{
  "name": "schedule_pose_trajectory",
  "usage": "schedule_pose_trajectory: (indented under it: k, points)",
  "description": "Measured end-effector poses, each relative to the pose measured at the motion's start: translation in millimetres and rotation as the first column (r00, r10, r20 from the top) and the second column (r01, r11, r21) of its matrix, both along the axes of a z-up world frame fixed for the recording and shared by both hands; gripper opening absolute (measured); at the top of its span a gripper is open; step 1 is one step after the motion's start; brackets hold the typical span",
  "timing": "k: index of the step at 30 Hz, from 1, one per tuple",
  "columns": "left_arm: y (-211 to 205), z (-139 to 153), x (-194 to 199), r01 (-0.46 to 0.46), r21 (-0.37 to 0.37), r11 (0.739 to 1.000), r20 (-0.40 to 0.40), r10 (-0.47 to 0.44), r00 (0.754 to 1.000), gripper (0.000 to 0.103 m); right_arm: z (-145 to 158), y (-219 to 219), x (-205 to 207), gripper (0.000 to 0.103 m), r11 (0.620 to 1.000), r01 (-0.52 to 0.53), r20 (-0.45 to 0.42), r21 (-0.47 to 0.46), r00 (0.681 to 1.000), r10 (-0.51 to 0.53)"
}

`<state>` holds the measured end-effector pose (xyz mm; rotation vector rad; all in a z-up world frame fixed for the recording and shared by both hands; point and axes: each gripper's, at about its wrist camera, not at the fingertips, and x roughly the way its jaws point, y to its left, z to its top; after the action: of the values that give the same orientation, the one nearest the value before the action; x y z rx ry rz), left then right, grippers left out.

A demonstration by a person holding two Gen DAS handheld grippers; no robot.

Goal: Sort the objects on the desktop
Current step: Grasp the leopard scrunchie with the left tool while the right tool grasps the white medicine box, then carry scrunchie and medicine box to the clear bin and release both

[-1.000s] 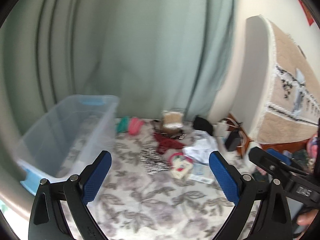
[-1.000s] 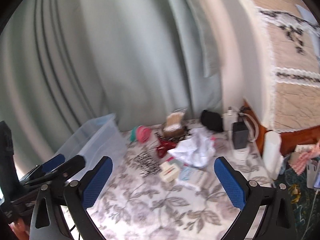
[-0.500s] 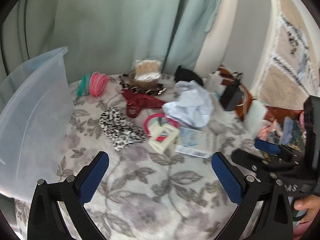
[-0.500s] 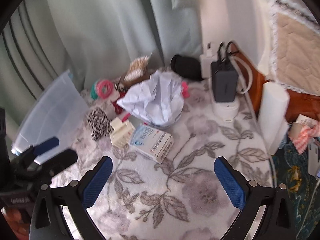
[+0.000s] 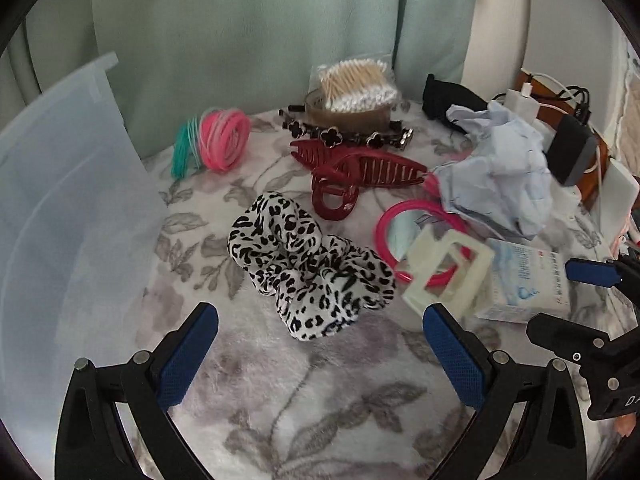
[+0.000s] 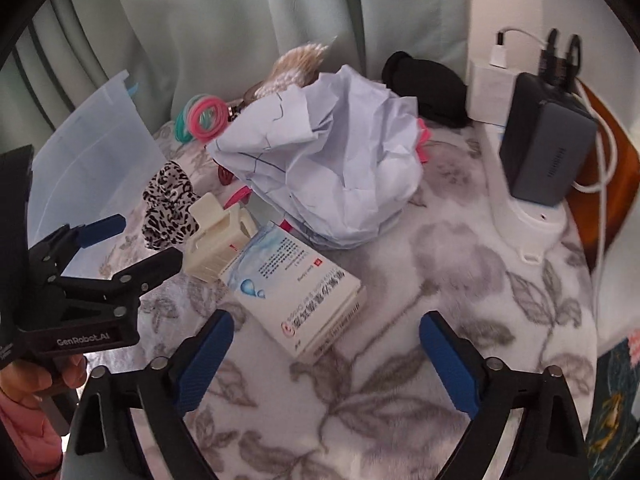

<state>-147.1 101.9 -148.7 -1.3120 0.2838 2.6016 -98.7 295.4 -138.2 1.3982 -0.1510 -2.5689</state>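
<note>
Left wrist: leopard scrunchie (image 5: 308, 268), puffy, lies on the worktop (image 5: 320, 392) before the open left hand-held gripper (image 5: 320, 344), nearer than earlier. Right wrist: white box (image 6: 296, 292) lies between the closing right hand-held gripper's (image 6: 324, 344) jaws, untouched, also nearer.

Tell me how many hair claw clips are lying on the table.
2. A dark red claw clip lies mid-table, in front of the flower-studded barrette. A cream claw clip rests on the pink mirror, beside the white box. The crumpled paper may hide more.
</note>
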Motion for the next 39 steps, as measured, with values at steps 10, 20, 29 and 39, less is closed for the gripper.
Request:
schedule_pose_trajectory:
  k: [10, 20, 29, 39]
  points:
    - [-6.7, -11.9, -15.9, 0.021, 0.009, 1.000, 0.014, -0.021, 1.000, 0.072, -3.1, -5.4, -2.9, 0.084, 0.999, -0.030, -0.022, 0.041, 0.999, 0.031]
    - [-15.1, -10.6, -19.8, -0.011, 0.069, 0.998, 0.035, 0.009, 0.999, 0.030, 4.6, -0.3, 8.2, 0.065, 1.000, 0.006, -0.028, 0.013, 1.000, -0.005]
    - [-27.5, -6.4, -5.2, -0.064, 0.124, 0.990, 0.063, 0.056, 0.996, 0.015, 10.3, 4.9, 33.2, 0.057, 0.995, 0.083, -0.006, -0.059, 0.997, -0.083]
    - [-35.3, 17.2, 33.7, -0.049, 0.219, 0.975, 0.041, 0.041, 0.998, 0.014, 28.0, 7.2, 75.4, 0.056, 0.978, 0.140, 0.026, -0.151, 0.990, -0.138]
